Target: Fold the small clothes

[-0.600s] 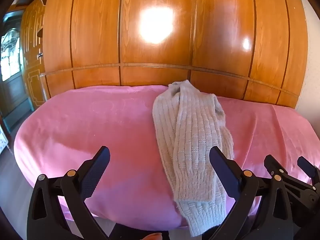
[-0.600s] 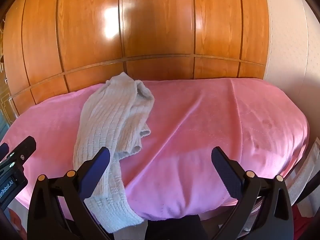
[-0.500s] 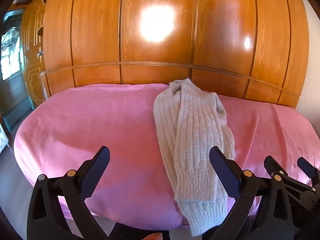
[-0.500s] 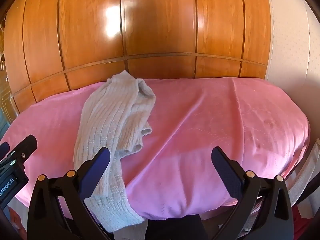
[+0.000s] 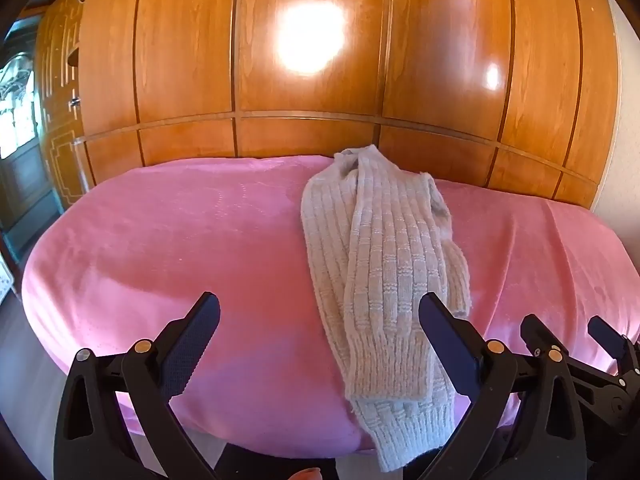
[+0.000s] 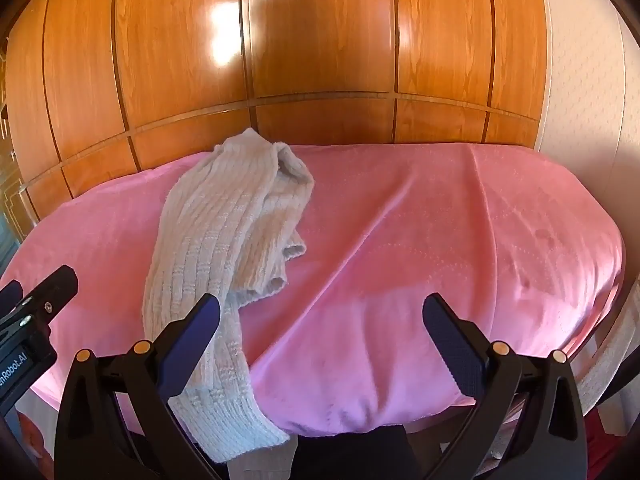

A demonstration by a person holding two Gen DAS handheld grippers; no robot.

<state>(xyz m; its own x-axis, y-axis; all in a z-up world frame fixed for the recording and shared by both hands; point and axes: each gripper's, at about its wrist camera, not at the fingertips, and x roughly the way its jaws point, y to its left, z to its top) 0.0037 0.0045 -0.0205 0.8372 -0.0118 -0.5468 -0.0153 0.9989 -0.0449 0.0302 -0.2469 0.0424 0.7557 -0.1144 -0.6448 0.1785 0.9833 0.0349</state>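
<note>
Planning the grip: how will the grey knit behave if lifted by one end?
The knit probably flops: its near end already droops over the pink cover's edge. Its ribbed surface likely grips the pads rather than slipping. Being layered, it may unfold when raised.

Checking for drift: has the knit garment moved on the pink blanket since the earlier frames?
No. The grey knit garment lies in the same place on the pink blanket, one end hanging over the near edge.

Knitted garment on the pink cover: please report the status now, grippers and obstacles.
Left gripper open, empty. Right gripper open, empty. Grey knitted garment lies lengthwise on pink cover, near end over the edge, untouched. Nothing in the way.
</note>
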